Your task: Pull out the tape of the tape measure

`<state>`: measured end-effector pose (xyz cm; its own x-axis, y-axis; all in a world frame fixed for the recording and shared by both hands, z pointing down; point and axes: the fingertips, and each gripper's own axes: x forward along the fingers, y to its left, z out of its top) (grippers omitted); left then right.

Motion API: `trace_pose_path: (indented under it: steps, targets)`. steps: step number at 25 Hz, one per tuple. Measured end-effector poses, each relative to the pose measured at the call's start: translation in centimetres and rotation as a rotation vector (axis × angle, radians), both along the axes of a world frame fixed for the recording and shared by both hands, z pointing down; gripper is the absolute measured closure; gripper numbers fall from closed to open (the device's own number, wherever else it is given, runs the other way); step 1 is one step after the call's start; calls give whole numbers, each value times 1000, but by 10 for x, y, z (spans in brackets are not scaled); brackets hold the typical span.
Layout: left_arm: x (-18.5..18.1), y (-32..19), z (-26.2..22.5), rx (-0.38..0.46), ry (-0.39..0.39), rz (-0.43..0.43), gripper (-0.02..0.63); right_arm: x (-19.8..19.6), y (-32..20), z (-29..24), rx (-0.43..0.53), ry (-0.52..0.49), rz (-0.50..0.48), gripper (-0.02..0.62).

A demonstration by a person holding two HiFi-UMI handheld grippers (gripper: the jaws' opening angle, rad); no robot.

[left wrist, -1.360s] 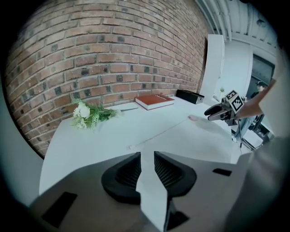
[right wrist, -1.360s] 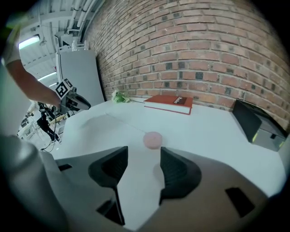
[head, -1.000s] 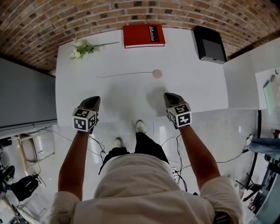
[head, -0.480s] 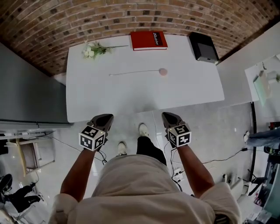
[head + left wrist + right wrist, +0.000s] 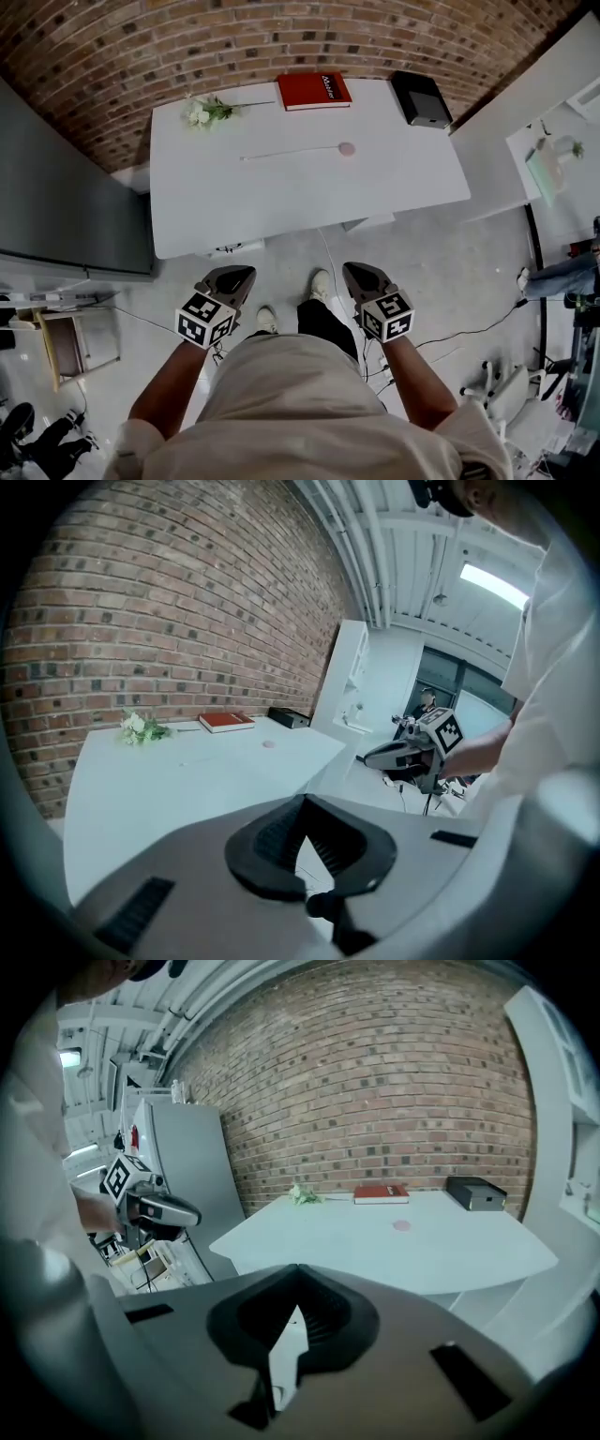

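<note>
**Task status**

1. The tape measure point(image 5: 347, 148), a small round pink case, is located on the white bench point(image 5: 281, 202), toward its far side, in front of the red book point(image 5: 314, 91).
2. The tape point(image 5: 291, 153) is seen drawn out of the case. It lies flat on the bench as a thin straight line running to the left, and its free end lies below the flowers point(image 5: 208, 112). Whether the tape is at full extension cannot be determined, as the line is too fine in every view.
3. The left hand-held gripper point(image 5: 236, 276) is closed, with its jaws together and nothing between them. It is held over the floor point(image 5: 441, 253), well apart from the bench.
4. The right hand-held gripper point(image 5: 355, 273) is likewise closed and empty. It is held over the floor on the near side of the bench, level with the left one.
5. Neither the case nor the tape is touched by any hand-held gripper.

**Assessment**

The pull-out step is judged complete, since a long run of tape is already exposed. No further step is indicated by the task sentence. The black box point(image 5: 421, 98) at the far right corner is not involved.
</note>
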<state>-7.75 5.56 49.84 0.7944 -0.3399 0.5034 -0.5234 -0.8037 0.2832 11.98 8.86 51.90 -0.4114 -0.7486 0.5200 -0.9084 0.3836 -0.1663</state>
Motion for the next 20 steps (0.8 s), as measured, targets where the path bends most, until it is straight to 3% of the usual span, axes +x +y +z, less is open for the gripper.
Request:
trace_pose_path:
  steps: [8,16,20]
  targets:
    - [12,34,-5,-27,15,-6,611,-12,33,-12,10,22,-121,592]
    - [57,53,-17,-65,43,-9,611,7,45,-29,13,-15,-167,592]
    - [72,59,-23,-47,42,-20,611,17,54,-32,12,-17,-195,592]
